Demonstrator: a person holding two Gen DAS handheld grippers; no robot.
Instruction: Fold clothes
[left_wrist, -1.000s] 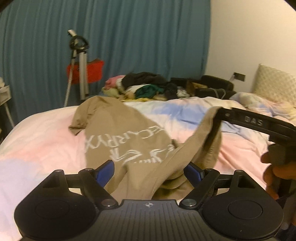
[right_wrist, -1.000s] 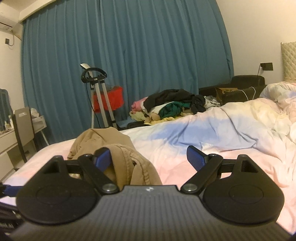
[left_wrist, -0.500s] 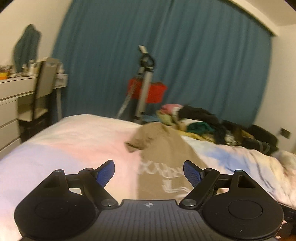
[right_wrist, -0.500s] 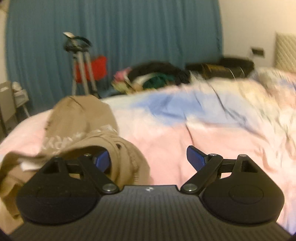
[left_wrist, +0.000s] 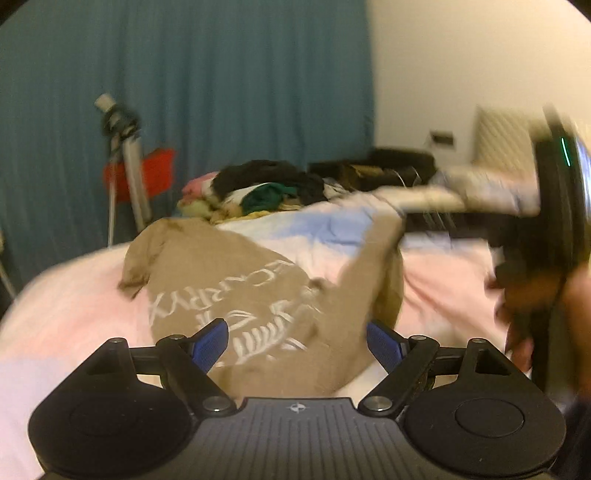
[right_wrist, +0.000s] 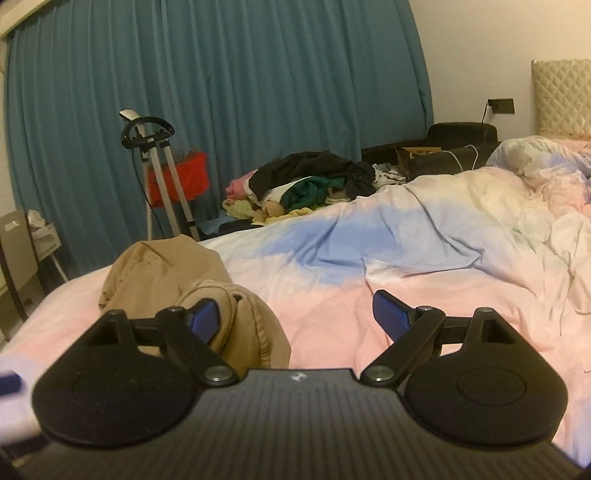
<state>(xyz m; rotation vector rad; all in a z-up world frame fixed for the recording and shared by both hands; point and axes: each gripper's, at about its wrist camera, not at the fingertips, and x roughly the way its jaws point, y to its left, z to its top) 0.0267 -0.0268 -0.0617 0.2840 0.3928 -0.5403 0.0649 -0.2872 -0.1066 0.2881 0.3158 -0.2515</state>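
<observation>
A tan T-shirt (left_wrist: 229, 288) with white lettering lies on the pastel duvet (left_wrist: 74, 306), its right side raised in a ridge. My left gripper (left_wrist: 297, 341) is open just above the shirt's near edge, nothing between its blue pads. In the right wrist view the same shirt (right_wrist: 162, 269) shows bunched at the left. My right gripper (right_wrist: 299, 319) is open; a fold of the shirt lies against its left fingertip (right_wrist: 205, 319). The right gripper's body shows blurred at the right of the left wrist view (left_wrist: 554, 221).
A pile of mixed clothes (right_wrist: 306, 188) lies past the far edge of the bed. A garment steamer stand (right_wrist: 159, 173) and a red bin (right_wrist: 181, 177) stand before the blue curtain. A rumpled duvet (right_wrist: 480, 240) covers the bed's right side. A desk edge (right_wrist: 22, 243) is at far left.
The left gripper swung back to the right and down toward the shirt. The right gripper lifted its view and steadied, still at the shirt's bunched edge.
</observation>
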